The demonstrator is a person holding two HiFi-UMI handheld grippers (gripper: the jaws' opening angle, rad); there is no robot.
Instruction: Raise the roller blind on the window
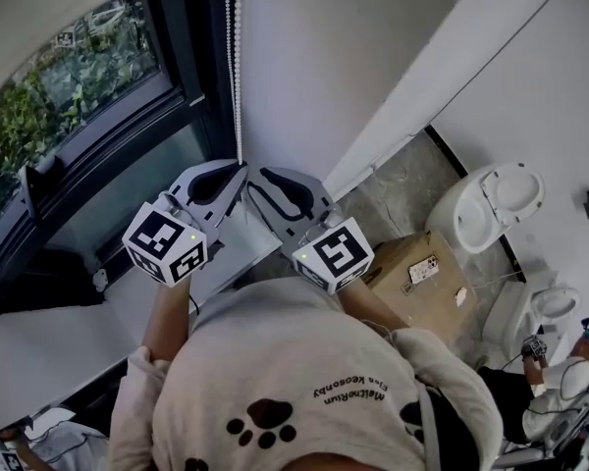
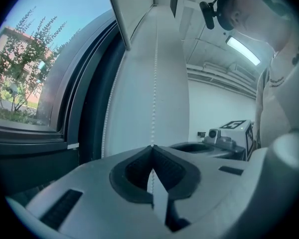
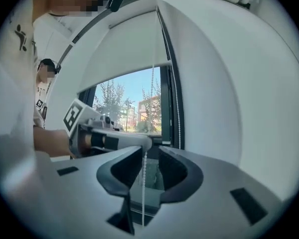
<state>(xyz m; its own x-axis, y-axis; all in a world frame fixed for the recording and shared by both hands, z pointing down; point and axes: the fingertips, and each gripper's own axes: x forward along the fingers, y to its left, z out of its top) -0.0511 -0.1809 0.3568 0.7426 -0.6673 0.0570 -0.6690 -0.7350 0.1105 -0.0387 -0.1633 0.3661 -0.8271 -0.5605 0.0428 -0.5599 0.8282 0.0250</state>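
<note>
Now, at the dark-framed glass window (image 1: pixel 79 77) on your left, the white fabric roller blind (image 3: pixel 124 54) is sitting partly raised, with trees showing beneath it. Your left hand-held gripper (image 2: pixel 152 147) is pinching the white beaded pull cord (image 2: pixel 154 83), jaws fully together. Just below that pinch, your right hand-held gripper (image 3: pixel 149 151) is standing open around the same cord without pressing it. You are mid-pull, I judge; next, the right one needs to clamp before the left releases.
</note>
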